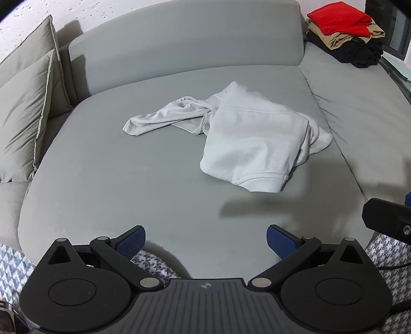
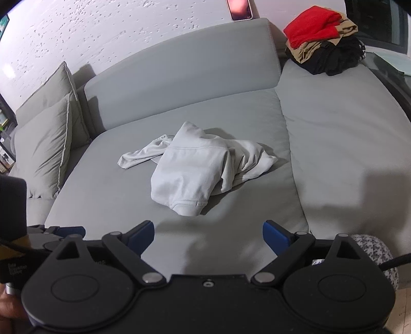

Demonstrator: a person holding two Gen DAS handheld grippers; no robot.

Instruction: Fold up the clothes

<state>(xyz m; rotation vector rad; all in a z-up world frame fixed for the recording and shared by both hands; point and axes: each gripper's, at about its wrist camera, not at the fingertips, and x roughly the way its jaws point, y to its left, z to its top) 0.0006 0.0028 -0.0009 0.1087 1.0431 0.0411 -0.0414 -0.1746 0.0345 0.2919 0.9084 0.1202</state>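
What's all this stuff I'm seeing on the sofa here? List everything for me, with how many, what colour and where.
Hoodie: one, white, crumpled mid-seat, a sleeve trailing left.
Sofa: one, grey, fills both views.
Cushions: two, grey-green, leaning at the sofa's left end.
Folded clothes pile: one stack, red on tan on black, far right corner of the sofa.
Phone: one, pinkish screen, propped against the wall behind the backrest.
Patterned rug: blue and white, beside the sofa's front edge.
Left gripper: black, blue pads, open, empty.
Right gripper: black, blue pads, open, empty.
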